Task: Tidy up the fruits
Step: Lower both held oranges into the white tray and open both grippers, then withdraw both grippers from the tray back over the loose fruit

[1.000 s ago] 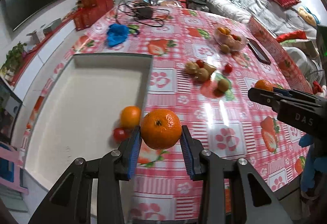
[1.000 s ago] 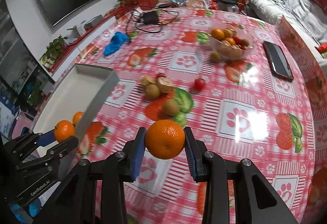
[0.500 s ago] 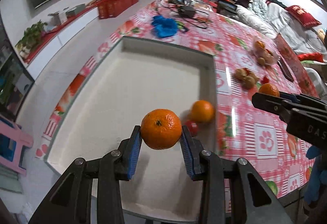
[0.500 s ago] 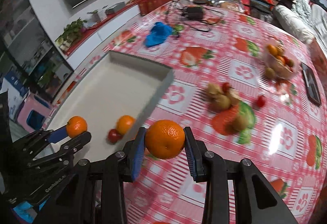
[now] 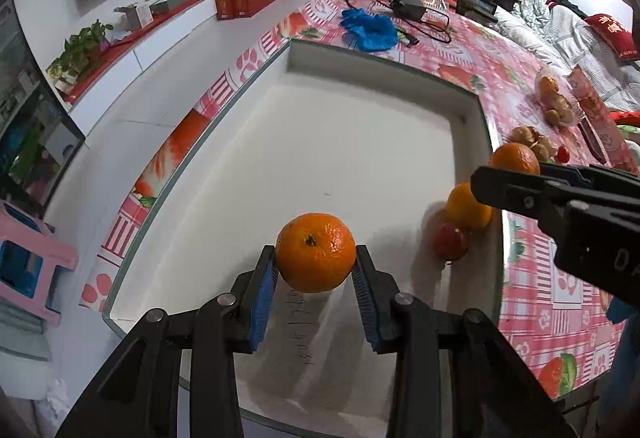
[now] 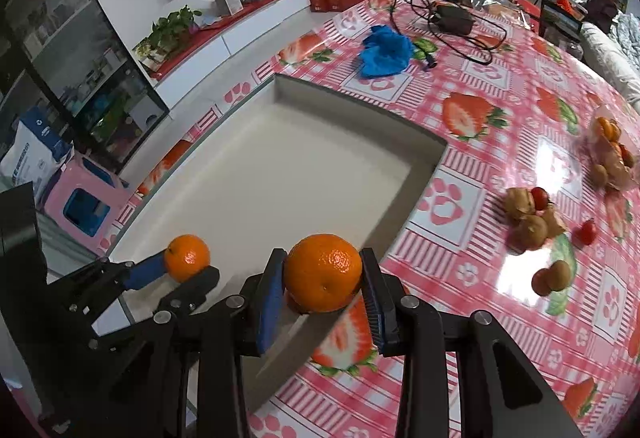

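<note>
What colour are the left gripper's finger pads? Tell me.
Blue, ribbed pads, clamped on an orange mandarin. Clearest in the left wrist view.

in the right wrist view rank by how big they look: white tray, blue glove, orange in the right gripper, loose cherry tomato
1. white tray
2. blue glove and orange in the right gripper: look alike, and the orange is much nearer, so unranked
3. cherry tomato

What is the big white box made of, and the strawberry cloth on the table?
The white box looks like stiff card or foam board: matte, thick flat walls, sharp corners, pen marks on its floor. I can't tell which. The strawberry cloth looks like plastic or oilcloth, since it is smooth and throws bright, glassy reflections of the lights.
</note>
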